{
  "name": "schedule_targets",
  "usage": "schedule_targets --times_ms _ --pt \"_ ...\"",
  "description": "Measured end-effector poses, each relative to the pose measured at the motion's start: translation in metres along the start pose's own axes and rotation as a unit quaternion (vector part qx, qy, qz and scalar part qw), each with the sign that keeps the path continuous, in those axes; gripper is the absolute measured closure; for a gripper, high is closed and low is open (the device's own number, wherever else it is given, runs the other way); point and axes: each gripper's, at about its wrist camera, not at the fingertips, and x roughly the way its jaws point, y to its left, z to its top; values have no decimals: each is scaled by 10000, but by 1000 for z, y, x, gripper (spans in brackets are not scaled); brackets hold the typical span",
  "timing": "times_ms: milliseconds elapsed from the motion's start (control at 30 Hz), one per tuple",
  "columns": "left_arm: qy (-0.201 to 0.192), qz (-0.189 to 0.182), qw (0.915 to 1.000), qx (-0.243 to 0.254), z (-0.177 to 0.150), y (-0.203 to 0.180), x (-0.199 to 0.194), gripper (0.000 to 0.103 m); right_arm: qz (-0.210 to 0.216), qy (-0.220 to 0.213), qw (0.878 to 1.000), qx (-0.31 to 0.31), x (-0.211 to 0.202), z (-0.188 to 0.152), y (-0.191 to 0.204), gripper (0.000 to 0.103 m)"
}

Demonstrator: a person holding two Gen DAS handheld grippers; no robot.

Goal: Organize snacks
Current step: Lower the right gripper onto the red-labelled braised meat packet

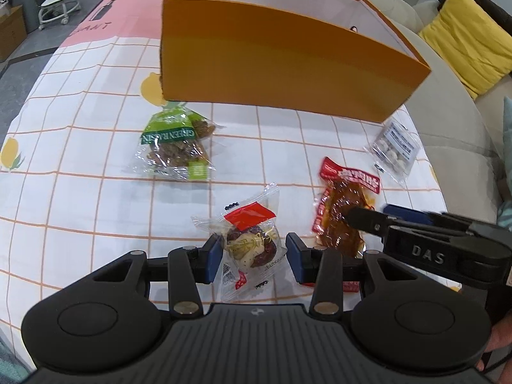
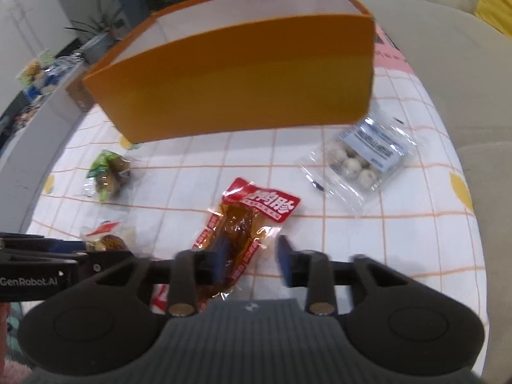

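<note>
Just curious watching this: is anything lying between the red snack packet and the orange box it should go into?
Nothing visible lies between them. Only bare checked tablecloth separates the red packet from the orange box; the bag of white balls sits off to the right.

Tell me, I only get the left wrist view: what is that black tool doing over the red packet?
Observer: That's the right gripper; one of its fingers lies over the red packet, the other over bare cloth.
Operator: Squeezing it?
Observer: No, the fingers stand apart, not pinching.
Operator: Anything behind the orange box?
Observer: A leafy plant beyond the left end of the orange box.
</note>
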Motion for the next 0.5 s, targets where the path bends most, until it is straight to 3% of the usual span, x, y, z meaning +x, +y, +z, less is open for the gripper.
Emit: schedule_targets --times_ms 233,500 --pt "-125 156 9998 -71 3 7 -1 55 -21 -188 9989 439 0 5 9 46" --pt "-77 117 9997 -192 3 14 1 55 -210 -182 9996 -89 23 6 38 47"
